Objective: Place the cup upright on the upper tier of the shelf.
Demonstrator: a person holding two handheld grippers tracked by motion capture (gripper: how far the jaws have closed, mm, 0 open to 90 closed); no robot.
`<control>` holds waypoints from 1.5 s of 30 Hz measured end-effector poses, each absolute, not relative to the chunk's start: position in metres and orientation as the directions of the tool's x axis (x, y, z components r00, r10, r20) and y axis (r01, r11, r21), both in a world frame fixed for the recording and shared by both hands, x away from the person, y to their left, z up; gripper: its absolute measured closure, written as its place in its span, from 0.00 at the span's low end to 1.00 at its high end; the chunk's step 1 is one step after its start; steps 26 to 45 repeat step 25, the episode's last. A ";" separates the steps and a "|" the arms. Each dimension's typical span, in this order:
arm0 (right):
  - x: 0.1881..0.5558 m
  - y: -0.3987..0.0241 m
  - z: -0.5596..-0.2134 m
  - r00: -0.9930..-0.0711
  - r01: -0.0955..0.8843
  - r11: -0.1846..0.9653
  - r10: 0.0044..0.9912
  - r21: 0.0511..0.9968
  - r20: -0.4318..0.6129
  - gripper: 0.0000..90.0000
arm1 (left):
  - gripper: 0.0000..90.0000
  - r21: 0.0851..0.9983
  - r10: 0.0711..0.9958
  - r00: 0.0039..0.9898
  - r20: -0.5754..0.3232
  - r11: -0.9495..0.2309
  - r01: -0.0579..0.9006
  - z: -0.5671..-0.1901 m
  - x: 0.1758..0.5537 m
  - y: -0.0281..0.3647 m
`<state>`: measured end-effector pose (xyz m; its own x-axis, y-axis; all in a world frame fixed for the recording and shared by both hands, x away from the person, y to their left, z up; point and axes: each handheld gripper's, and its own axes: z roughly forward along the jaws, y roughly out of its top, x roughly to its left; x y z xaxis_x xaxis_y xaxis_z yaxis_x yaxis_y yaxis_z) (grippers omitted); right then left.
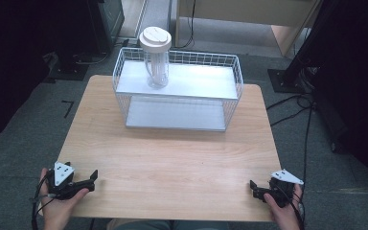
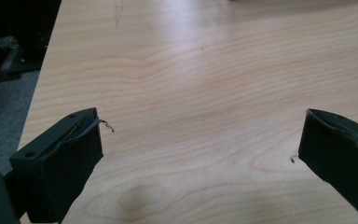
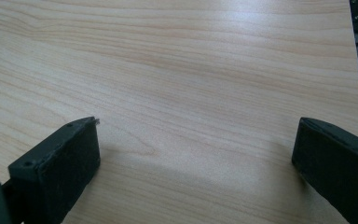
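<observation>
Both grippers sit at the table's (image 1: 172, 158) near edge, the left gripper (image 1: 92, 178) at the near-left corner and the right gripper (image 1: 253, 187) at the near-right, each with its jaws spread wide over bare wood and holding nothing. The clear pitcher (image 1: 155, 60) with its cream lid stands upright on the top shelf of the white wire rack (image 1: 230, 91) along the far edge, toward the rack's left end. It looks tall and smooth-walled, so a low or off-centre pinch could tip it against the wire rim or let it slip.
</observation>
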<state>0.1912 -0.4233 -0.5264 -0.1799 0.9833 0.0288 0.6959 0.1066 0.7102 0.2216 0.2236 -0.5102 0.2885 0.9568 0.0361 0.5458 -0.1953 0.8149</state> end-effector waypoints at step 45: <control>0.189 -0.423 -0.526 -0.164 0.698 0.097 0.986 0.709 0.027 0.01 | 0.00 0.680 0.917 0.398 0.018 -0.303 0.667 -0.519 0.239 0.218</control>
